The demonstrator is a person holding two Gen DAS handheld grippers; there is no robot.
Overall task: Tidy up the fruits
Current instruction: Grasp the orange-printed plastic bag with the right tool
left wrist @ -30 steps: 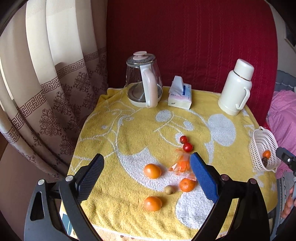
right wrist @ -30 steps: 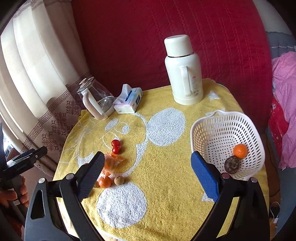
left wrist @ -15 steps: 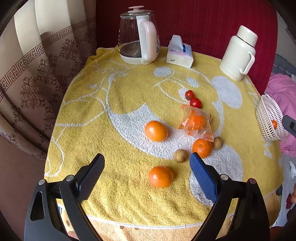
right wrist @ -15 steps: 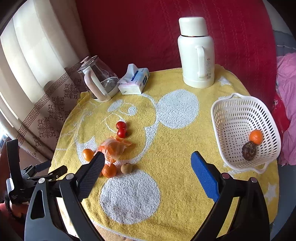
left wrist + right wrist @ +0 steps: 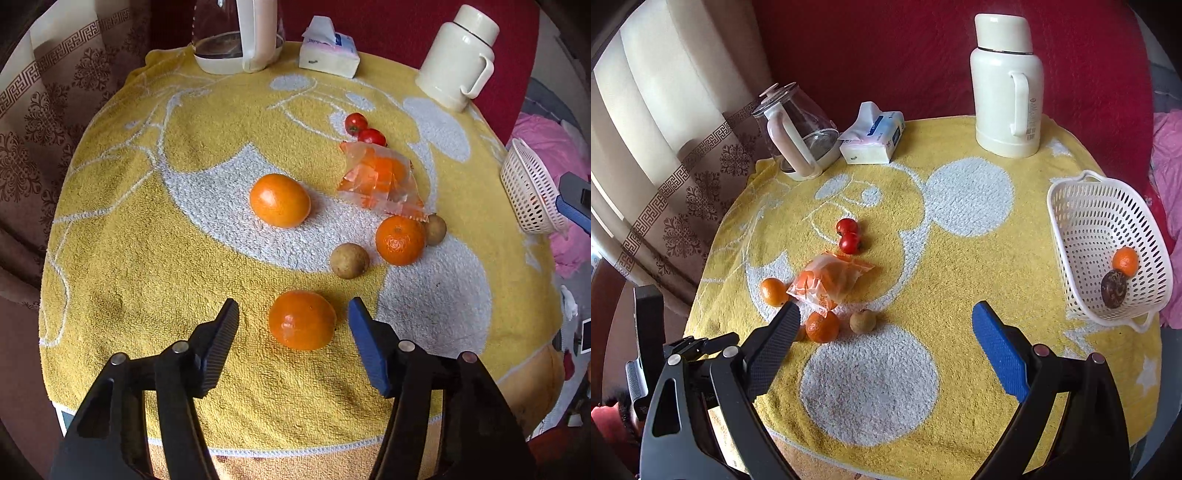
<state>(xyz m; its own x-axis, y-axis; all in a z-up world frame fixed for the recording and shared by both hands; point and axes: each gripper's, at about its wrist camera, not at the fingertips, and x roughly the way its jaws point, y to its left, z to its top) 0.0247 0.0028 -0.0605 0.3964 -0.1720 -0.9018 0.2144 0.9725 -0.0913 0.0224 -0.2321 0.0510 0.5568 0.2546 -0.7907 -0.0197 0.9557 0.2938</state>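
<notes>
Lowered since the earlier frame: left gripper (image 5: pixel 293 317), jaws just narrowed, astride the nearest round orange tangerine (image 5: pixel 302 319) on the yellow towel-covered surface (image 5: pixel 155 266); pads clear of the peel. Right gripper (image 5: pixel 886 332): spread wide, holding nothing. White perforated plastic basket (image 5: pixel 1086 206): 1 small tangerine, 1 dark round fruit. Glass kettle (image 5: pixel 236 40): top cut off.

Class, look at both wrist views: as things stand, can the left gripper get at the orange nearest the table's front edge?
Probably yes. The left gripper has just been closing, with the nearest orange already between its pads but gaps on both sides. Nothing blocks it; the brown fruit sits clear behind.
</notes>
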